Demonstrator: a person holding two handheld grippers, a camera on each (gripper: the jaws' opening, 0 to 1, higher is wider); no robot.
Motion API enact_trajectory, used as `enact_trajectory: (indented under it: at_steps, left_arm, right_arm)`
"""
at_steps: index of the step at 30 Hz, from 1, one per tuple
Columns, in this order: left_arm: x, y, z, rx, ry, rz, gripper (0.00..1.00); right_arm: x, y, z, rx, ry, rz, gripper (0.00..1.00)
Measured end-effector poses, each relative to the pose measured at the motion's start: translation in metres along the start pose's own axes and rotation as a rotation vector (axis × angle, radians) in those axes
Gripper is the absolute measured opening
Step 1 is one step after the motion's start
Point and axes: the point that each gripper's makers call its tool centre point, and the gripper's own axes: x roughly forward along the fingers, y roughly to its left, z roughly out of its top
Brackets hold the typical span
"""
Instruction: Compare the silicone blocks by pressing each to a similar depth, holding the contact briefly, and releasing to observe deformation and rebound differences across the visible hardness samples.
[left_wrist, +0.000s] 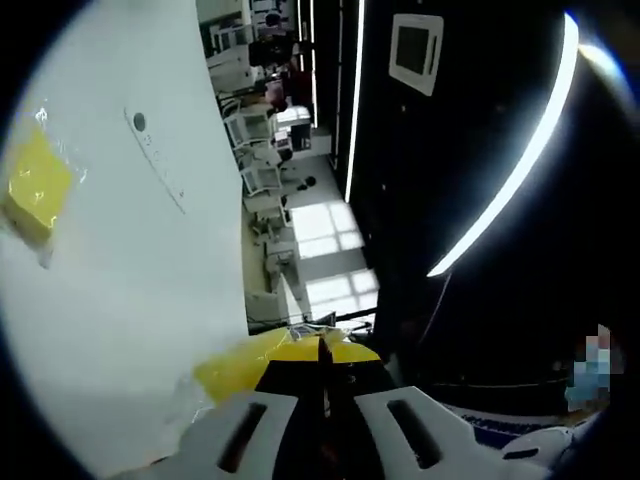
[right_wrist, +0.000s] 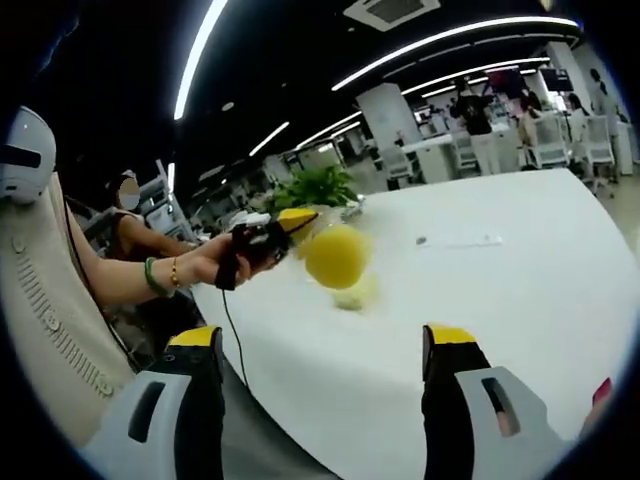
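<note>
So the white table (right_wrist: 520, 290) carries little. The right gripper (right_wrist: 325, 350) hangs released near its edge, ready to press. The left gripper (right_wrist: 285, 228) is clenched on a yellow silicone block (right_wrist: 335, 256), lifting it above the table, probably to watch the squish.

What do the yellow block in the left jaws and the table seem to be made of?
Block: probably soft silicone, matte yellow, and it looks rounded and bulged where the left gripper pinches it. Table: smooth white top, maybe laminate, with a faint sheen; the exact material is unclear.
</note>
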Motion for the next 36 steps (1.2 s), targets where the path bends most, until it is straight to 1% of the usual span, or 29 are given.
enact_trajectory:
  at_steps: [5,6,10,14,18,20,23,28,29,31,36]
  left_arm:
    - [-0.020,-0.017,-0.002,0.044,-0.005,-0.009,0.00]
    - [-0.025,-0.021,-0.002,0.040,-0.007,-0.011,0.00]
    - [-0.037,-0.039,-0.005,0.083,0.000,-0.026,0.00]
    - [-0.044,-0.050,-0.009,0.108,0.012,-0.036,0.00]
    - [-0.048,-0.054,-0.011,0.113,0.019,-0.049,0.00]
    - [-0.048,-0.055,-0.013,0.122,0.029,-0.049,0.00]
    - [-0.047,-0.054,-0.017,0.158,0.050,-0.040,0.00]
    - [-0.040,-0.051,-0.029,0.227,0.109,-0.019,0.00]
    - [-0.038,-0.051,-0.033,0.233,0.129,-0.022,0.00]
    - [-0.034,-0.051,-0.036,0.237,0.148,-0.029,0.00]
    - [-0.026,-0.050,-0.040,0.239,0.181,-0.037,0.00]
  right_arm:
    - [0.013,0.006,0.005,-0.033,0.015,0.031,0.77]
    - [0.017,0.008,0.008,-0.044,0.018,0.042,0.77]
    - [0.031,0.012,0.015,-0.070,0.026,0.075,0.78]
    - [0.045,0.013,0.024,-0.109,0.043,0.108,0.80]
    - [0.058,0.018,0.032,-0.134,0.051,0.143,0.81]
    - [0.064,0.019,0.034,-0.152,0.062,0.155,0.81]
    - [0.070,0.023,0.037,-0.175,0.076,0.176,0.81]
    - [0.079,0.025,0.042,-0.204,0.091,0.197,0.81]
    - [0.081,0.024,0.042,-0.209,0.095,0.199,0.81]
    - [0.085,0.024,0.041,-0.228,0.112,0.205,0.81]
    - [0.095,0.026,0.037,-0.259,0.153,0.238,0.81]
